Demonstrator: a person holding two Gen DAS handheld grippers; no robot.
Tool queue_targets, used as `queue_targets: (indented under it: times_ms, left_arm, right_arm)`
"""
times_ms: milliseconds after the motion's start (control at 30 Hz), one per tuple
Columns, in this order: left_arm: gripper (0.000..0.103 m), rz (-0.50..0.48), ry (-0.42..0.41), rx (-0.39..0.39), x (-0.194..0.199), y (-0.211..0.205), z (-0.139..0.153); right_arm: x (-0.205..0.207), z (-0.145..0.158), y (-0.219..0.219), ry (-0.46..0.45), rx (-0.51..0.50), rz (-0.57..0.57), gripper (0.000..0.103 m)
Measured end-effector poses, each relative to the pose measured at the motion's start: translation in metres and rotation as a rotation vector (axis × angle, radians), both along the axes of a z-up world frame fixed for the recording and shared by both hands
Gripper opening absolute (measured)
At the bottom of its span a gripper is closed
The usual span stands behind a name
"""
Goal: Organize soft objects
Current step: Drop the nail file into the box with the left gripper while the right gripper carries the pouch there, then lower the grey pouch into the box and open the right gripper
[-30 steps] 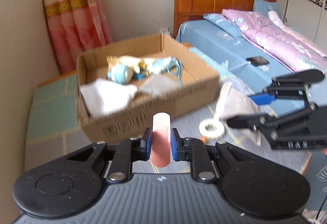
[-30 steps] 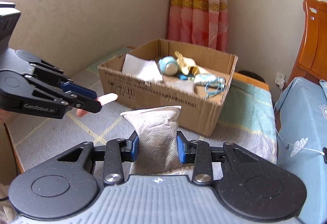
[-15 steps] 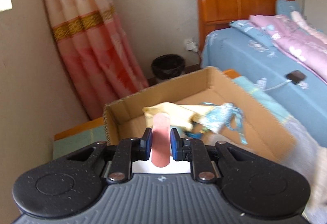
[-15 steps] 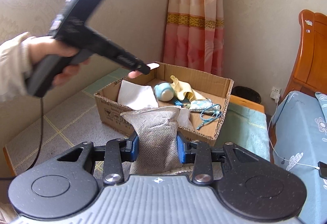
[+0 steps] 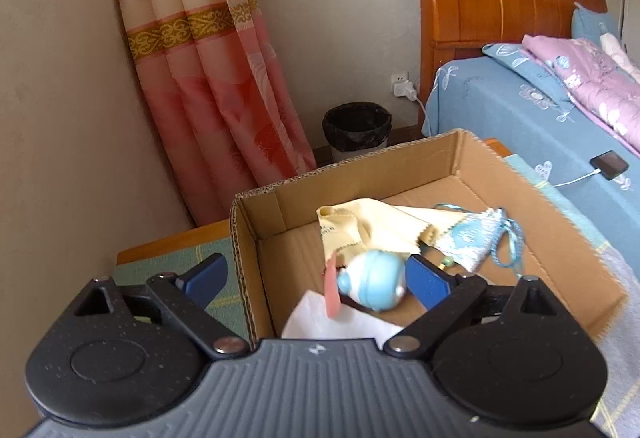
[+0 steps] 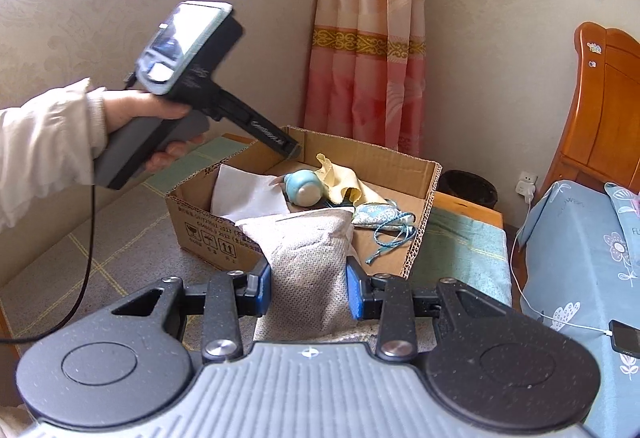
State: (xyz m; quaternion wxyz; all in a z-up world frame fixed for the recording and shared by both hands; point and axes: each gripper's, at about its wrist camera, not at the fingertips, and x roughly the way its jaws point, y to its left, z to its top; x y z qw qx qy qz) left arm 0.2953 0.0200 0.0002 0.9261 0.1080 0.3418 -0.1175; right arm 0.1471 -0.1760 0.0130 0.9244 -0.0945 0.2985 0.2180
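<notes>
My left gripper is open above the near left corner of the cardboard box. A thin pink strip lies free between its fingers, beside a light blue round toy and on a white cloth. A yellow cloth and a blue drawstring pouch lie further in. My right gripper is shut on a grey mesh pouch, held in front of the box. The left gripper shows there over the box's far left.
The box stands on a checked mat on a low table. A pink curtain hangs behind. A black bin stands on the floor. A bed with a phone is on the right.
My left gripper has opened over the box and let go of the pink strip, which now lies in the box. My right gripper still holds the grey pouch, slightly closer to the box.
</notes>
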Motion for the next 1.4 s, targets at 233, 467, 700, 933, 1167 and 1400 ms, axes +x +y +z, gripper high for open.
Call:
queue_targets:
  times_ms: [233, 467, 700, 933, 1167, 1400]
  left_arm:
    - [0.098, -0.004, -0.051, -0.024, -0.046, 0.002, 0.020]
    - [0.102, 0.007, -0.099, -0.066, -0.110, 0.012, 0.023]
    - [0.102, 0.092, -0.106, -0.049, -0.158, 0.019, 0.011]
    - [0.102, 0.158, -0.100, -0.057, -0.171, 0.033, -0.002]
    - [0.102, 0.213, -0.089, -0.068, -0.172, 0.053, -0.005]
    - [0.102, 0.255, -0.094, -0.087, -0.176, 0.066, -0.006]
  right_arm:
    - [0.017, 0.000, 0.002, 0.031, 0.018, -0.018, 0.041]
    - [0.044, 0.003, 0.009, 0.052, 0.019, -0.052, 0.041]
    - [0.085, 0.004, 0.020, 0.076, 0.010, -0.100, 0.041]
    - [0.140, -0.002, 0.029, 0.133, 0.037, -0.165, 0.041]
    - [0.193, -0.015, 0.044, 0.171, -0.006, -0.196, 0.041]
    - [0.233, -0.030, 0.056, 0.187, -0.045, -0.240, 0.045]
